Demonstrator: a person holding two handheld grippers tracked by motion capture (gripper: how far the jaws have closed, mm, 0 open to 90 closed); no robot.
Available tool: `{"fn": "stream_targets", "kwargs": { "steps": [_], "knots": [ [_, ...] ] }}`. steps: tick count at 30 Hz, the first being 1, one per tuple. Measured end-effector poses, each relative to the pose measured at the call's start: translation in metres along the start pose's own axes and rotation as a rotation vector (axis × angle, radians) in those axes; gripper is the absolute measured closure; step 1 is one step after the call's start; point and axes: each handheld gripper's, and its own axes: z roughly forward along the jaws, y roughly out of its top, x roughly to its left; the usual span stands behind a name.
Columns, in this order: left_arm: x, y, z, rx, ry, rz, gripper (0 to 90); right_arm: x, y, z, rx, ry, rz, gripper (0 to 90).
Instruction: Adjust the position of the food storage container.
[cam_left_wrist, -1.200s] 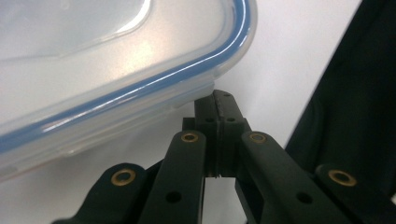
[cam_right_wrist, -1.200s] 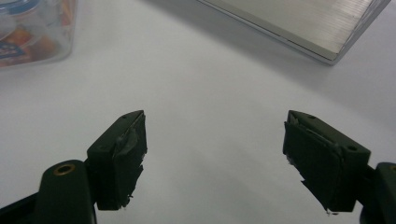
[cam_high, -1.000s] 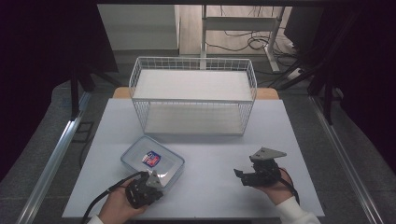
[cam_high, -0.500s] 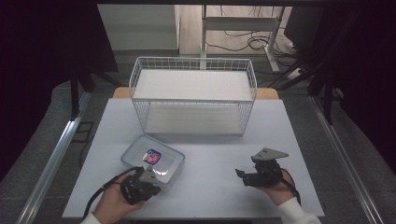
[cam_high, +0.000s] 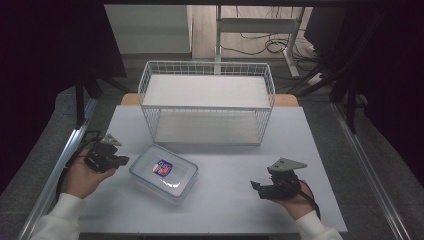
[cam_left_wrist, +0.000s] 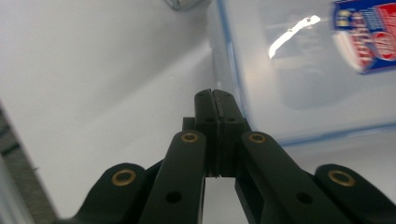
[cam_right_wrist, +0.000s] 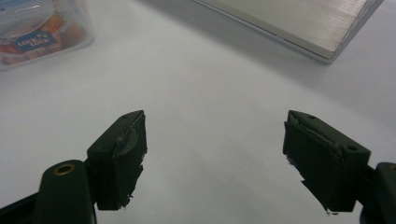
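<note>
The white table (cam_high: 225, 165) carried a white wire basket (cam_high: 207, 102) at its far middle, open at the top and with nothing visible inside; nearer the person, left of centre, lay a clear plastic food container (cam_high: 164, 171) with a blue-edged lid and a red and blue label (cam_high: 161, 167), turned at an angle to the table's edges and set just in front of the basket's left corner; the person's left hand (cam_high: 82, 175) held the left tongs (cam_high: 114, 161) at the table's left edge, just beside the container's left end and pointing toward it; in the left gripper view the two black jaws were pressed flat together with nothing between them, their tips (cam_left_wrist: 212, 95) close to the container's blue-rimmed side (cam_left_wrist: 229, 70), though whether they touched it could not be told; the right hand (cam_high: 295, 200) held the right tongs (cam_high: 256, 186) at the near right of the table, well apart from the container; in the right gripper view its jaws stood wide apart over bare table (cam_right_wrist: 210, 88), gripping nothing, with the container (cam_right_wrist: 42, 23) at the upper left.
</note>
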Motion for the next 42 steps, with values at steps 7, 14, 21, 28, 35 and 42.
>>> {"fn": "stream_targets", "kwargs": {
  "steps": [7,14,21,28,35,42],
  "knots": [
    [0.004,-0.005,0.024,0.070,-0.010,-0.005,90.0,-0.002,-0.002,-0.003,-0.008,0.002,0.027,21.8],
    [-0.001,-0.009,0.029,0.053,-0.030,-0.008,90.0,-0.001,-0.001,-0.004,-0.022,-0.003,0.030,21.8],
    [-0.008,-0.015,0.027,0.045,-0.056,-0.014,90.0,-0.002,0.000,-0.002,-0.024,0.003,0.027,21.9],
    [-0.021,-0.017,0.030,0.058,-0.072,0.001,90.0,-0.001,0.000,-0.001,-0.028,0.002,0.026,21.8],
    [-0.043,-0.009,0.034,0.061,-0.106,0.037,90.0,-0.001,0.000,-0.001,-0.027,0.004,0.020,21.8],
    [-0.066,0.002,0.041,0.068,-0.135,0.076,89.9,-0.002,0.000,-0.001,-0.026,0.002,0.021,21.8]
  ]
}}
